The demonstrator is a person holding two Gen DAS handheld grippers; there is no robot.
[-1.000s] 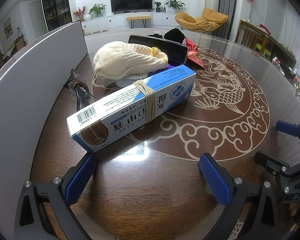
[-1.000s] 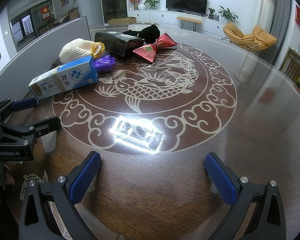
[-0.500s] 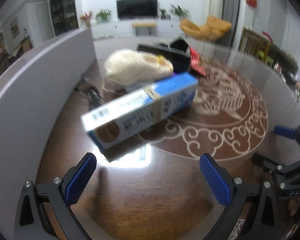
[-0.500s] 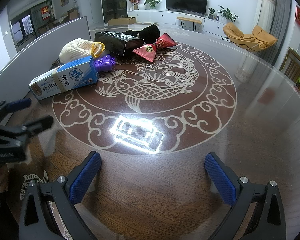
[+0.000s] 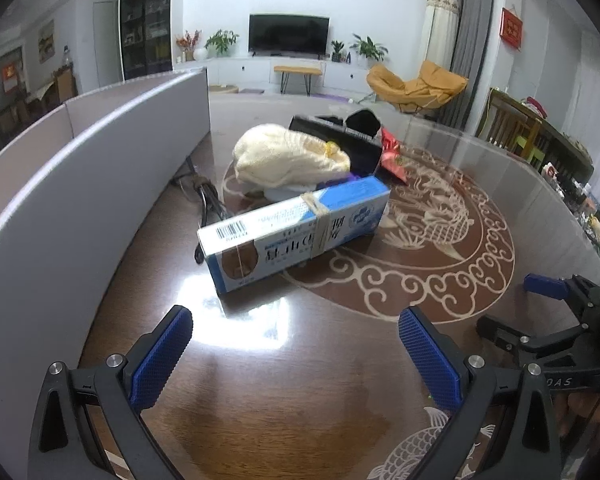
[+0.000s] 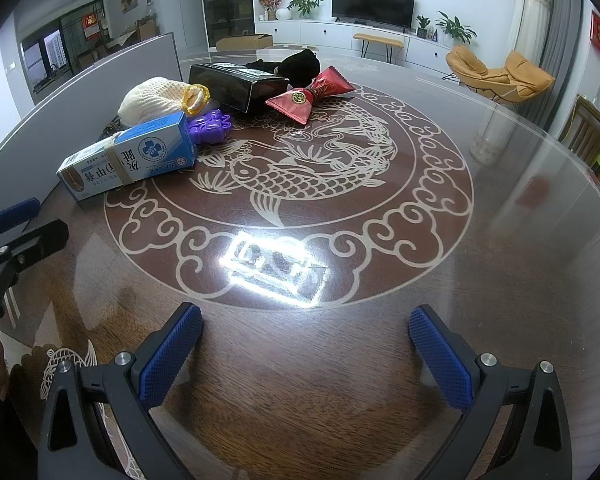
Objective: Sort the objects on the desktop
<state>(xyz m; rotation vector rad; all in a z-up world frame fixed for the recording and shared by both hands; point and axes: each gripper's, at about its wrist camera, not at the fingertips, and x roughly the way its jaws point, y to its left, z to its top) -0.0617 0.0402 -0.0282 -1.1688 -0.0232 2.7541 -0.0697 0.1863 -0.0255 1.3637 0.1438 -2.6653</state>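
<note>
Now we hold our left gripper [image 5: 294, 346] spread wide and empty above the table [image 5: 300, 380], the blue-and-white box [image 5: 296, 232] lying just ahead of it. Our right gripper [image 6: 306, 354] gapes empty too, box [image 6: 128, 158] far ahead-left.

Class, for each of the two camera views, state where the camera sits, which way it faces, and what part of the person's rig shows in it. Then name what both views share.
Left wrist view: sits on the left claw, low over the table, facing the blue-and-white box and the grey partition; the right claw shows at the right edge.
Right wrist view: sits on the right claw, facing across the table's fish pattern; the left claw shows at the left edge.
Shared: the box, cream knitted pouch, black box, television.
</note>
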